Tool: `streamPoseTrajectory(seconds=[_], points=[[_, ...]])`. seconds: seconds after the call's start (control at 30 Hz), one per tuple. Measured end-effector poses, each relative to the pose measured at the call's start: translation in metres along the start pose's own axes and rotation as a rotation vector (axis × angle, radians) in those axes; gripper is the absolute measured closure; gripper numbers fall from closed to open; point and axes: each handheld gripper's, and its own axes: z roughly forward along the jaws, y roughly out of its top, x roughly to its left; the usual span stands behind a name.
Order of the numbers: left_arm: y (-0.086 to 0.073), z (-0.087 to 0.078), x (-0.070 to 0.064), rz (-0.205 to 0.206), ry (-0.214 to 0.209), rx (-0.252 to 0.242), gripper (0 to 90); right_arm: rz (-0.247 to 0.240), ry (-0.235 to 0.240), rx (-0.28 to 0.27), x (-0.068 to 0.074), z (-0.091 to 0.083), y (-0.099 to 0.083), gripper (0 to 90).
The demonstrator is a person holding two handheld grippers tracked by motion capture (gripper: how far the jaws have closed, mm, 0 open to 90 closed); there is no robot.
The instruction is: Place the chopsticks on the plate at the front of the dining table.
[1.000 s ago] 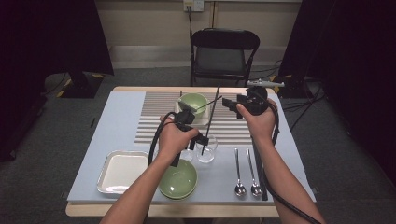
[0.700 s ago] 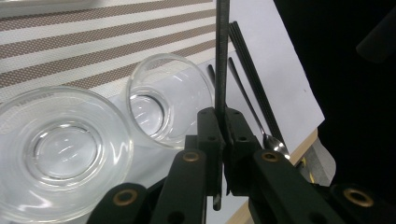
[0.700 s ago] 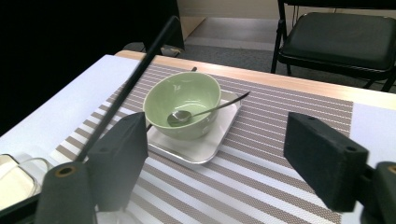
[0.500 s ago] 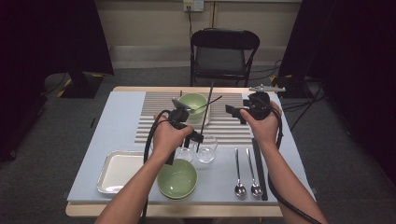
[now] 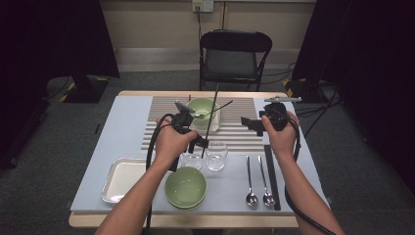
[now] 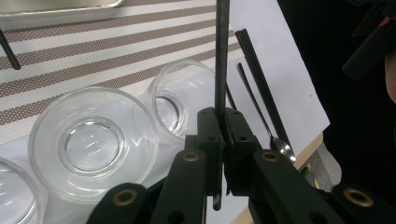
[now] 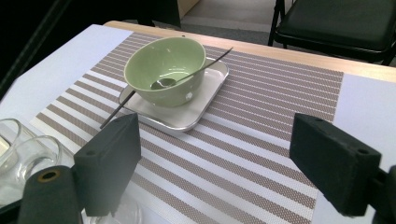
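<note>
Chopstick (image 6: 222, 56), light, stiff and slippery, stood clamped near its lower end in left gripper (image 6: 223, 140); right gripper (image 7: 224, 163) hung wide apart

**Both tools drift left with the chopstick**

The left tool (image 5: 199, 143), clamped on the chopstick (image 5: 212, 117), now sits further left and nearer the person than a second ago, above the glasses (image 5: 216, 156). The chopstick stands steeper. The right tool (image 5: 250, 124) moves slightly right and toward the person, jaws spread.

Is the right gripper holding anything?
No, the right gripper has its jaws wide apart with nothing between them, above the striped mat.
</note>
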Motion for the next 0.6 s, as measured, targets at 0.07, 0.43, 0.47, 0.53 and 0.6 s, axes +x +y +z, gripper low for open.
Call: streamPoseTrajectory(seconds=[0.07,0.43,0.47,0.53,0.6], points=[[0.0,-0.001,0.001,-0.002,0.002,-0.003,87.1,-0.001,-0.003,0.003,-0.001,0.0,-0.001,15.7],[0.001,-0.006,0.004,-0.002,0.011,-0.004,87.1,-0.006,-0.006,0.025,-0.005,0.0,-0.009,15.7],[0.001,-0.007,0.004,-0.004,0.014,-0.007,87.1,-0.006,-0.007,0.025,-0.005,0.0,-0.01,15.7],[0.001,-0.008,0.005,-0.011,0.012,-0.008,87.2,-0.003,-0.006,0.025,-0.006,0.0,-0.011,15.7],[0.001,-0.009,0.006,-0.015,0.016,-0.012,87.1,-0.002,-0.007,0.026,-0.007,0.0,-0.013,15.7]])
